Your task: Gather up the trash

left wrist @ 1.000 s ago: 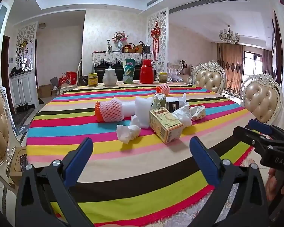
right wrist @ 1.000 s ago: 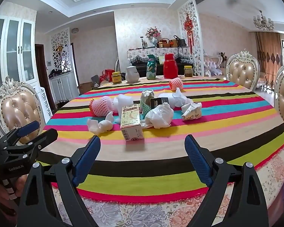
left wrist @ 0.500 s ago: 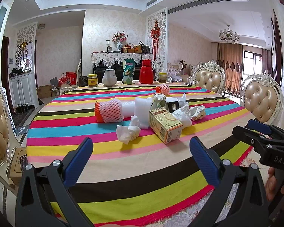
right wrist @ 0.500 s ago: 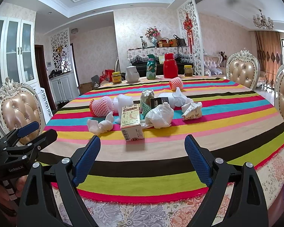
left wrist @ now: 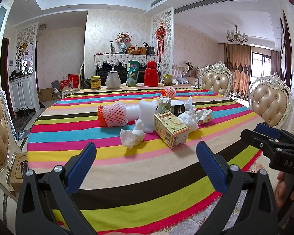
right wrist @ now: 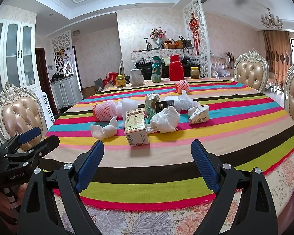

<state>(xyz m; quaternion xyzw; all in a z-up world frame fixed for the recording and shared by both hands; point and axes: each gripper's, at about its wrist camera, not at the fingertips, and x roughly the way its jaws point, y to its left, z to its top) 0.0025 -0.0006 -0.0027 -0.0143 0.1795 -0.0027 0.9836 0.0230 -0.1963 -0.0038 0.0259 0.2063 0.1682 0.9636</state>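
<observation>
Paper and foam make up nearly all of the trash heaped mid-way across the round table with its rainbow-striped woven cloth [left wrist: 111,168] — light stuff that should crush before it resists. From the left gripper [left wrist: 146,163], jaws spread wide and holding nothing, the crumpled white tissue wad [left wrist: 132,136] lies nearest at 12 o'clock; it looks soft and weightless, so pinching it across its twisted waist seems safest. Just beside it at 1 o'clock stands the yellow-and-cream cardboard carton with a barcode end [left wrist: 171,129] — stiff but probably empty, best taken across its narrow faces. Behind, at 11 o'clock, the pink foam fruit net with an orange end [left wrist: 112,116] is springy and may slip. The right gripper [right wrist: 148,163] is likewise parted and empty, the carton dead ahead at its 12 o'clock.
</observation>
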